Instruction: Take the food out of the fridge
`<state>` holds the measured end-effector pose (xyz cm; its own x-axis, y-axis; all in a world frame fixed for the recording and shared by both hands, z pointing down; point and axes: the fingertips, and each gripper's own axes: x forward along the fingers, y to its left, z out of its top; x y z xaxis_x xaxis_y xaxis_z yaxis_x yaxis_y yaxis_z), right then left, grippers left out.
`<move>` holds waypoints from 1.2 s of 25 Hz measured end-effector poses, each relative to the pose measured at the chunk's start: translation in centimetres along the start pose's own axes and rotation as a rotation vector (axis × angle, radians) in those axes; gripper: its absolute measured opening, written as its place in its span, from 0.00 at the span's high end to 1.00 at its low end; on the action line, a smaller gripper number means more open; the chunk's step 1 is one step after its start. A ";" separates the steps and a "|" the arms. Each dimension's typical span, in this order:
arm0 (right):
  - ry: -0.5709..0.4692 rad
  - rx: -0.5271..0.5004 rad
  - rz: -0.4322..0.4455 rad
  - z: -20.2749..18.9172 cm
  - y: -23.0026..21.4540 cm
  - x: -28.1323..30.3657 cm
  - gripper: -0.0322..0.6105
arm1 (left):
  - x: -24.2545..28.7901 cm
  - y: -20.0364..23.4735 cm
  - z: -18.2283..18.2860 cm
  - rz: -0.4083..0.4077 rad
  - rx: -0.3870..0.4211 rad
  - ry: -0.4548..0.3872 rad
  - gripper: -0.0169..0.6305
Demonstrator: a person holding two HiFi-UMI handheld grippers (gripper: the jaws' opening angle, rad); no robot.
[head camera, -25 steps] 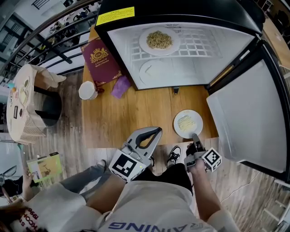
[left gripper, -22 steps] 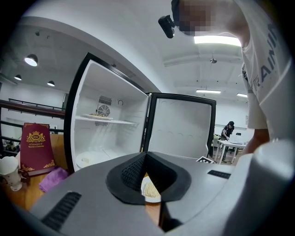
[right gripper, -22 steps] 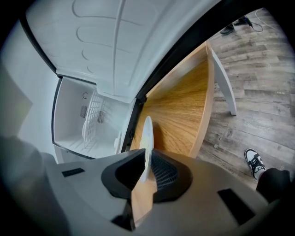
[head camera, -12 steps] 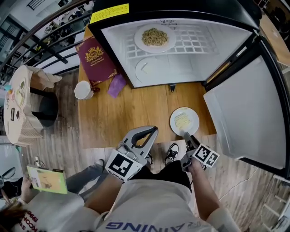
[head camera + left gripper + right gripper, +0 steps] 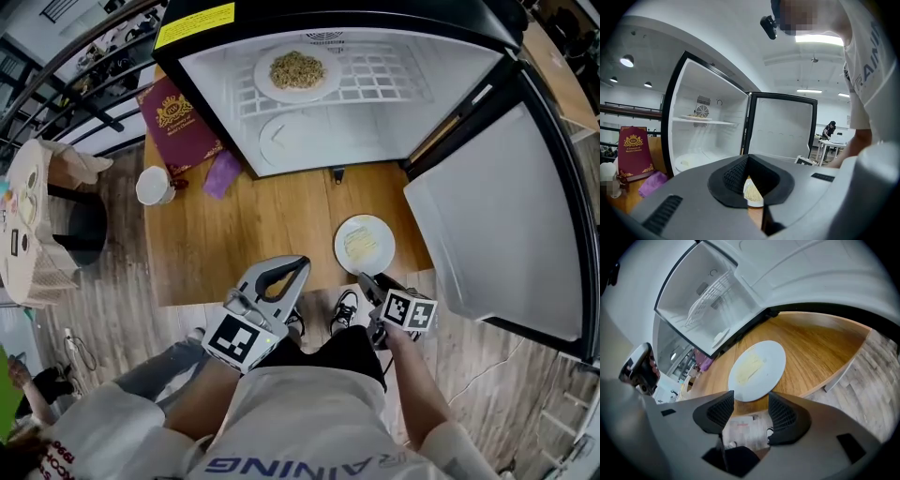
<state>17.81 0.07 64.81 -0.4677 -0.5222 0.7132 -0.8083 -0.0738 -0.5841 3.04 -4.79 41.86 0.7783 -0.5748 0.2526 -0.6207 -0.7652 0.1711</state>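
A white plate of pale food [image 5: 364,244] lies on the wooden table [image 5: 262,234] near its front edge. My right gripper [image 5: 365,279] sits just behind the plate's rim. Its jaws have just been opening and stand open, with nothing between the pads [image 5: 783,414]; the plate [image 5: 757,370] lies beyond the tips. My left gripper [image 5: 301,263] hovers over the table's front edge, shut and empty. Inside the open fridge, a plate of noodles [image 5: 297,70] rests on the wire shelf, and another plate [image 5: 286,138] lies on the fridge floor.
The fridge door [image 5: 497,216] stands swung open on the right. At the table's left are a maroon book [image 5: 178,117], a white cup [image 5: 155,185] and a purple object [image 5: 222,173]. A round side table [image 5: 33,225] stands further left.
The right gripper has rolled, opened its jaws and drawn back slightly from the plate's rim, and the plate stays on the table. The left gripper has not moved.
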 end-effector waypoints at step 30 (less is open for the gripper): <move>-0.564 -0.602 0.153 19.0 20.9 -11.5 0.92 | -3.6 4.2 8.6 0.160 0.083 -0.189 0.97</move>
<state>13.06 -11.56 37.00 -0.4680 -0.8479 0.2490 -0.8783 0.4149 -0.2377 -1.57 -8.41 33.47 0.6793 -0.7287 0.0865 -0.7337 -0.6766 0.0622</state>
